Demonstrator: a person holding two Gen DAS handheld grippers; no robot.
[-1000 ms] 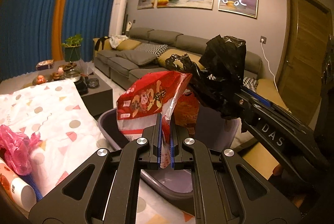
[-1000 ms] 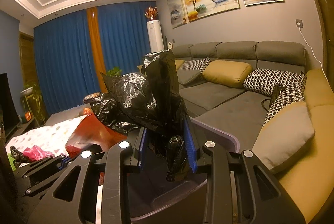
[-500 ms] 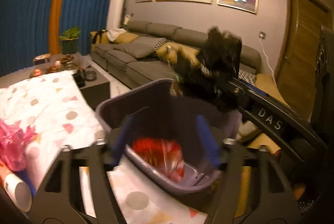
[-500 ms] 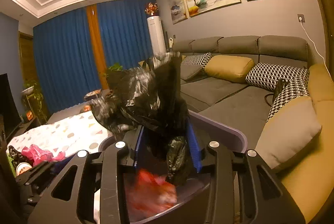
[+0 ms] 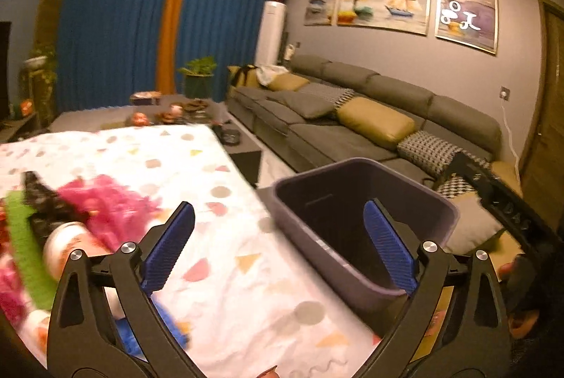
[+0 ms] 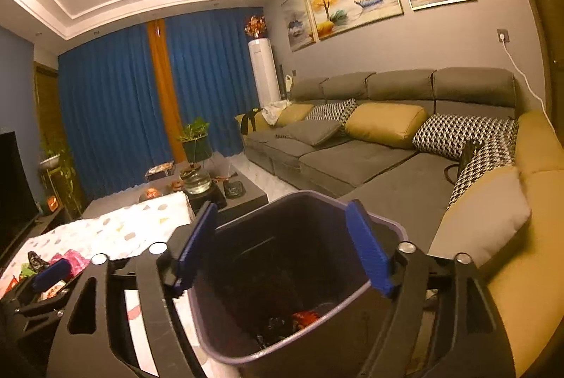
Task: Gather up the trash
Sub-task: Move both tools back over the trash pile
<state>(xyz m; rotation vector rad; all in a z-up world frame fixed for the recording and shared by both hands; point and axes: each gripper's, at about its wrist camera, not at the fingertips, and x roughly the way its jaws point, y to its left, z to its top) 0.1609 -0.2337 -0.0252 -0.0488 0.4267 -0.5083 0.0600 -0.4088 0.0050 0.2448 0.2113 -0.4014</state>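
In the living room, trash (image 5: 105,209) is lying by the tabletop's (image 5: 229,258) left edge, nearest the left gripper's (image 5: 278,247) wide, empty fingers (image 5: 169,247); the right gripper's (image 6: 282,251) are opening empty too.

A table is covered by a white cloth (image 5: 225,276) printed with coloured dots and triangles. At its left end a heap of litter is seen: a crumpled pink bag (image 5: 109,205), a green strip (image 5: 24,247), a dark wrapper (image 5: 40,205) and a white cylindrical container (image 5: 67,247) lying on its side, all blurred. A blue item (image 5: 169,325) lies nearer the front edge. The rest of the cloth is bare. A purple bin (image 5: 317,237) is seen just beside the table's right edge; whether it touches cannot be told.
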